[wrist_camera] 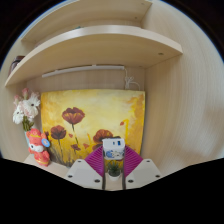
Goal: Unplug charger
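**White charger held at the fingertips, no socket in sight**

White plastic marks the task's thing: a small, boxy charger block (114,147) with a bluish mark on its face is seen standing between the two fingers of the gripper (114,163), just at their tips. Both pale fingers are drawn in close, and the magenta pads (98,160) appear to be pressed against the block's sides, so the claw is judged to be nearly closed and clamped on the charger. A darker, greyish part (114,170) is seen just below the block; whether it is a plug or a cable end cannot be told.

No socket, power strip or cord can be made out around the block. From this it is judged that the charger may already be pulled free, though a hidden outlet behind it cannot be ruled out. What is left would then be carrying it clear and setting it down.

Beyond the fingers, a yellow painted canvas with red poppies (92,122) is leaned against the back wall. Beside it, a white plush toy (25,108) and a small orange fox figure (38,146) are stood. Overhead, a pale wooden curved shelf (95,45) is fixed.
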Motion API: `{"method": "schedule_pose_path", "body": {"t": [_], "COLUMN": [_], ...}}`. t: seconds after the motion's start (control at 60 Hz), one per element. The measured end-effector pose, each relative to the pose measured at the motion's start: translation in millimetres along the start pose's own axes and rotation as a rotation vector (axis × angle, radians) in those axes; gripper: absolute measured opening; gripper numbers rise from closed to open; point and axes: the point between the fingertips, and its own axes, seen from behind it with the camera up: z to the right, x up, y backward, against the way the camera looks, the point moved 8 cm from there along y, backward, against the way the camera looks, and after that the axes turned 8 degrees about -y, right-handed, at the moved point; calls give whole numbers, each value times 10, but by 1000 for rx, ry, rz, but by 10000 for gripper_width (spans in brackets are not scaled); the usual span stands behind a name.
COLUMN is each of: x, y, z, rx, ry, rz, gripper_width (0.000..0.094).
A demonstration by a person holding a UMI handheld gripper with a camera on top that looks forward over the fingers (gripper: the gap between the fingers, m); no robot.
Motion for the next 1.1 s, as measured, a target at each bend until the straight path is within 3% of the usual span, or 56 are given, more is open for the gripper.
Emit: {"method": "schedule_pose_path", "body": {"t": [0.117,0.283,0.4,0.633,0.767,0.85,0.967,1.1], "x": [-136,-1215,-1760,-2229,-2201,-2049,-1625,-871], "y": [56,-28,-56,-129,-172,-139,3,334], "z": [289,648,799,900,958,985,873,532], "rx": [-48,-110,-133,-142,-173,-199,-216,-181], "ry": [-10,-5,-39,-29,-28,-11,2,-15], "rz": [-65,-305,-416,-546,-527,-498,-381,-218], "gripper_width": [221,218,219,277,337,497,735,796]}}
